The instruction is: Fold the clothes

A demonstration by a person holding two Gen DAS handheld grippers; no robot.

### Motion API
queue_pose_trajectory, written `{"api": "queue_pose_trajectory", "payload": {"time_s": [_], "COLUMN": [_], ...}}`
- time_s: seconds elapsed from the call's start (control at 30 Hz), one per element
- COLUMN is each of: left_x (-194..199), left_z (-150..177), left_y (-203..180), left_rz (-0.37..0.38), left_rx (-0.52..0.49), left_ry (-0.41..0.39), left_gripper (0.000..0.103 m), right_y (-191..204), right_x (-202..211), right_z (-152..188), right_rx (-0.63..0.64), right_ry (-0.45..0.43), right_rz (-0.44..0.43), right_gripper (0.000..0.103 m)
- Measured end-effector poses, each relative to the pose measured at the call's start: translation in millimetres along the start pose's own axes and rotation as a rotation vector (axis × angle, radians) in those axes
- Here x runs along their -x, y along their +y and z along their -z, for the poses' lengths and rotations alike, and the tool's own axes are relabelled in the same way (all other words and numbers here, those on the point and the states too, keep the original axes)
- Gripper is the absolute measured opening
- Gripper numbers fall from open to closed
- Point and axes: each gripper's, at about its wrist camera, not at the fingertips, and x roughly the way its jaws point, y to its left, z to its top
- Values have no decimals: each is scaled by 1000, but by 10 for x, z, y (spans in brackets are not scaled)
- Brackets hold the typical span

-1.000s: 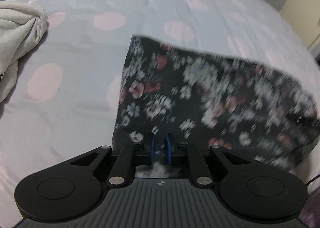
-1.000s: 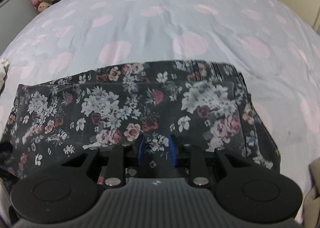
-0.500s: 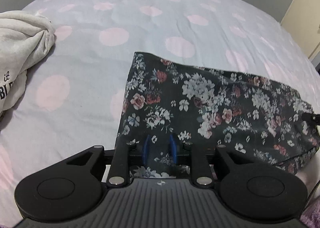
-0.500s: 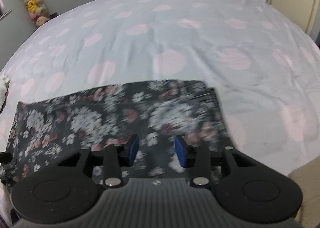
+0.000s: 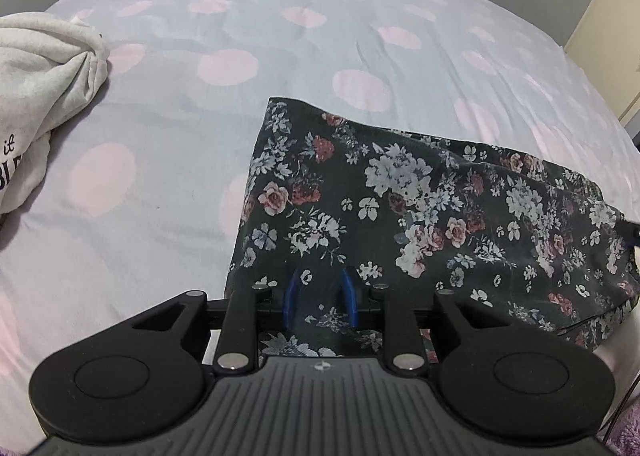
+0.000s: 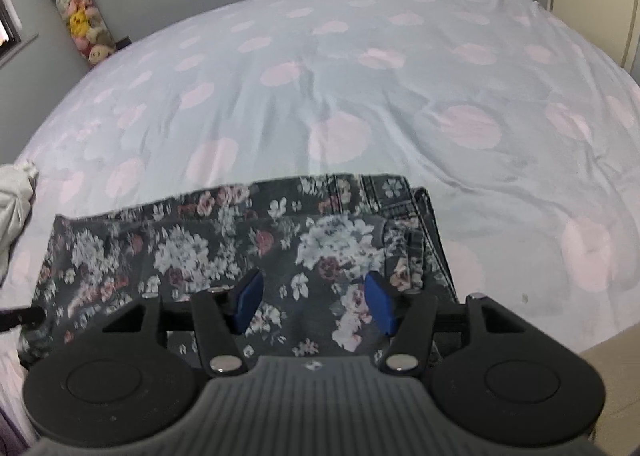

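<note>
1. Floral garment [image 5: 420, 192]: a dark cloth printed with white and rose flowers lies folded into a long band on the near part of the bed [image 5: 280, 56], which carries a pale sheet with pink dots. It looks thin, soft and light, so it should drape and sag wherever it is not supported, and the layers could slide on one another when lifted.
2. White garment [image 5: 44, 68]: a crumpled pale piece with dark lettering sits well apart, at the bed's left side, not yet folded. It appears thicker and bulkier, likely a little heavier.
3. Waistband end [image 6: 404, 208]: in the right wrist view, stitched seams and a doubled edge show at the right end of the floral band. That firmer part is probably the best place to pinch, both layers together.
4. Right gripper [image 6: 312, 300]: its blue fingers [image 6: 248, 300] are spreading apart over the cloth, with nothing pinched between them.
5. Left gripper [image 5: 320, 292]: its fingers [image 5: 290, 296] stand a little apart above the band's near left edge, released; fabric lies under them but the pads do not press it.
</note>
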Motion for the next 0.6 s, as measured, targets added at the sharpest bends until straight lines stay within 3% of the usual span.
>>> {"api": "queue_pose_trajectory", "payload": {"time_s": [0.2,0.3,0.6], "left_x": [-11,-24,-44], "left_z": [2,-5,-8], "left_y": [17,19,27], "left_rz": [2,1,8], "left_rx": [9,12,18], "left_ry": [3,4,1], "left_gripper": [22,22,22], "right_y": [-17,-80,-322], "right_x": [84,73,-47], "right_z": [-20,-70,-101], "right_rx": [85,112,-25], "right_ry": [-121,-104,39], "right_rz": [73,105,36], "right_gripper": [71,71,71]}}
